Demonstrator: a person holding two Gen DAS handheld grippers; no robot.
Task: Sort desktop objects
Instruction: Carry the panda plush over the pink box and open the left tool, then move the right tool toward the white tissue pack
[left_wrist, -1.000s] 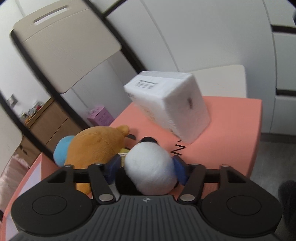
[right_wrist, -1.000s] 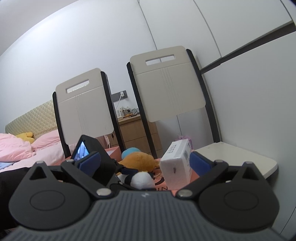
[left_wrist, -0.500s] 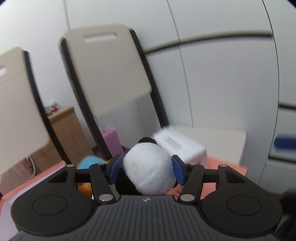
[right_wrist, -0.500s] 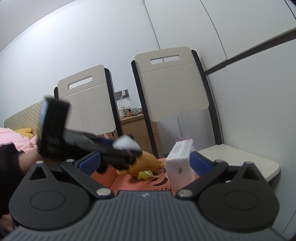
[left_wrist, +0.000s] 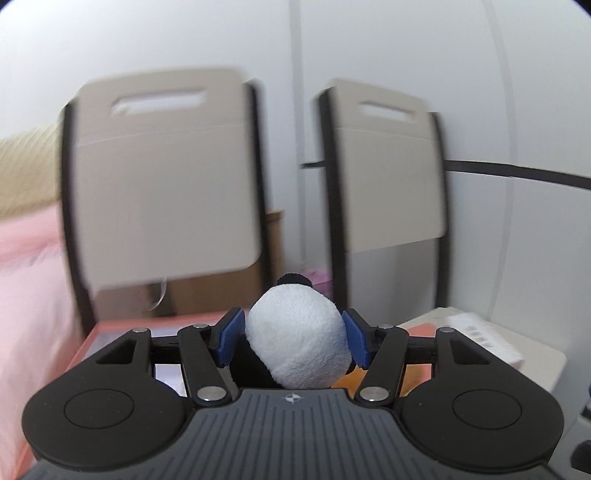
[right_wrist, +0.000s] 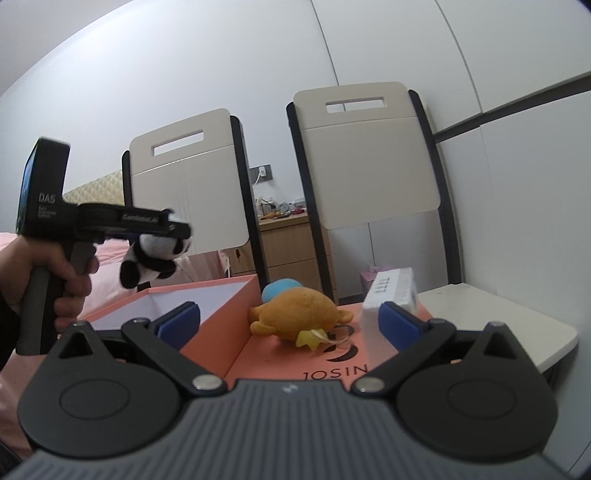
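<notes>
We note two beige folding chair backs (right_wrist: 365, 155), blurred in the left wrist view. The open orange cardboard box (right_wrist: 221, 299) hides its floor. On the orange lid (right_wrist: 273, 354), the white paper pack (right_wrist: 391, 295) is half hidden beside the orange plush duck (right_wrist: 299, 314). The left gripper (right_wrist: 173, 229) clamps the small black-and-white plush panda (left_wrist: 299, 339) above the box. The right gripper (right_wrist: 288, 321) gapes wide, empty.

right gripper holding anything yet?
No. In the right wrist view the right gripper is open with nothing between its fingers; the orange plush and white box lie beyond, untouched.
</notes>
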